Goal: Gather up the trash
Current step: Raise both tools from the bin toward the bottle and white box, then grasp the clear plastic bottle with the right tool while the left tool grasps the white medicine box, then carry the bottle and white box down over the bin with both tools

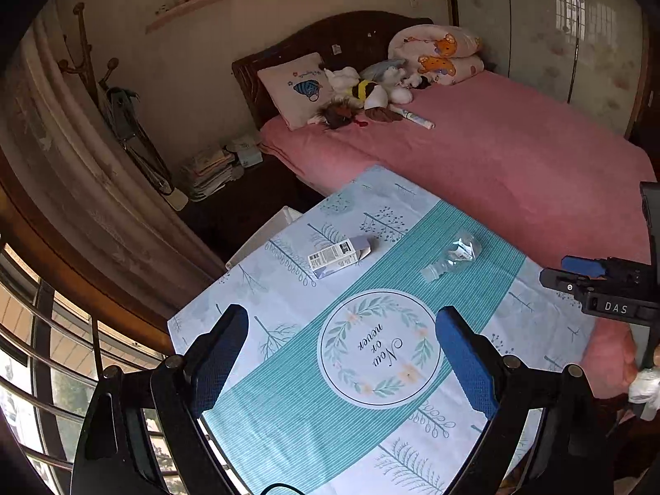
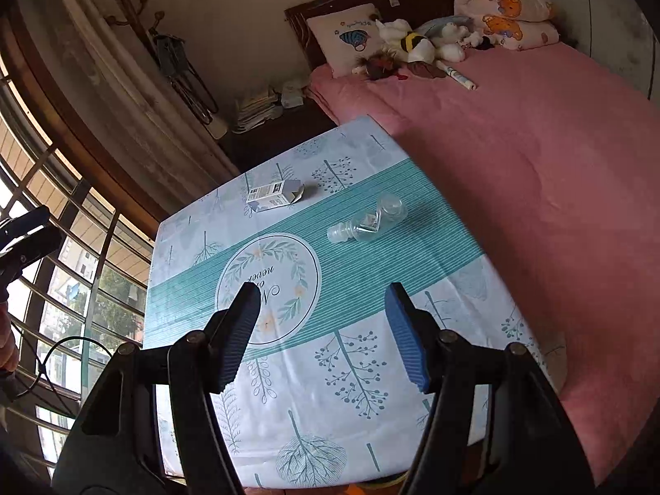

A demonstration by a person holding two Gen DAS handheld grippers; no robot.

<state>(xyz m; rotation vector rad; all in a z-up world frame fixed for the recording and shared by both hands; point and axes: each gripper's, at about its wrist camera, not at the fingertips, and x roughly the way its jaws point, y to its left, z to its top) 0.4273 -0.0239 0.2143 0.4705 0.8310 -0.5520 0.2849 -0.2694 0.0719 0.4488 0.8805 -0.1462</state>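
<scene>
The left gripper (image 1: 342, 350) and the right gripper (image 2: 321, 330) both hang wide apart with nothing between their blue pads, above a table under a teal-and-white leaf-print cloth (image 2: 371, 371). Farther off on the cloth lie a small white-and-lilac cardboard carton (image 1: 338, 255) and a crushed clear plastic bottle (image 2: 367, 222) — apart, untouched. The bottle's label is too small to read; the pink bed (image 1: 515, 156) is cut off at the frame's edge.

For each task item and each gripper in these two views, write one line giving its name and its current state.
small carton: lying on its side on the tablecloth, end flap open, not held.
clear plastic bottle: crumpled, lying on its side, apart from the carton, not held.
left gripper: open, nothing between the fingers.
right gripper: open, nothing between the fingers.
tablecloth: spread flat over the table.
</scene>
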